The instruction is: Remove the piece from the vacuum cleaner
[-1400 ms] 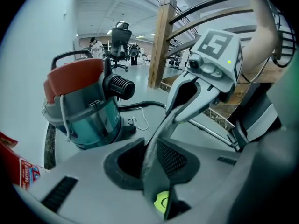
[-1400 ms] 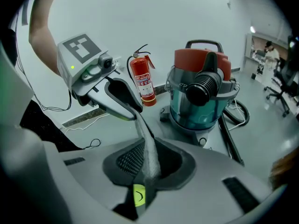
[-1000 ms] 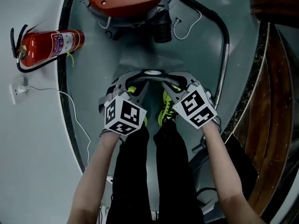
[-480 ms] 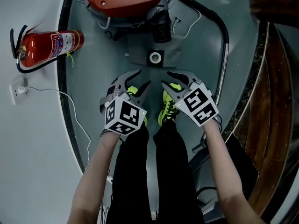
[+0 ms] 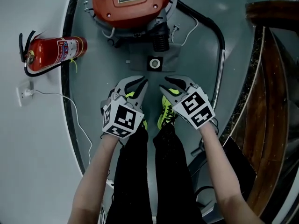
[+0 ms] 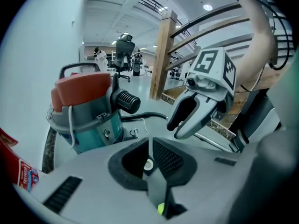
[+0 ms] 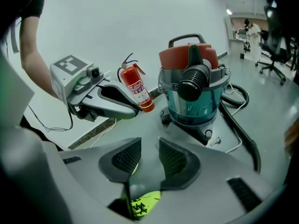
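Far left, a red fire extinguisher (image 5: 53, 50) stands against the white wall (image 5: 32, 171). A socket (image 5: 24, 95) is set in the wall just below it in the head view.

The vacuum cleaner (image 5: 128, 6) sits on the grey floor (image 5: 103, 64) at top centre. It has a red lid and a teal drum, and its black ribbed port (image 5: 160, 40) faces the person.

The left hand-held gripper (image 5: 140, 85) is held above the floor, short of the vacuum cleaner, pointing down at a slant. Its jaws have just been closing and stand narrow, all but together, with only a thin slit between the pads. Nothing is between them. The left gripper view shows the piece through the slit, on the floor beyond.

The piece (image 5: 155, 63) — a small grey part with a pale ring on top — lies on the floor directly in front of the ribbed port. It is ahead of both sets of jaw tips and clear of them. Whether it touches the base of the vacuum cleaner cannot be told.

The right hand-held gripper (image 5: 167, 84) is beside the left one, apart from it, at a similar slant. Its jaws have just been opening and stand wide and empty — a yellow-green shoe (image 5: 166, 108) shows through the gap.

Right of the grippers, a black hose (image 5: 205, 20) curves away from the vacuum cleaner and runs on into a metal tube (image 5: 220, 78). A wooden stair rail (image 5: 271, 101) fills the far right.
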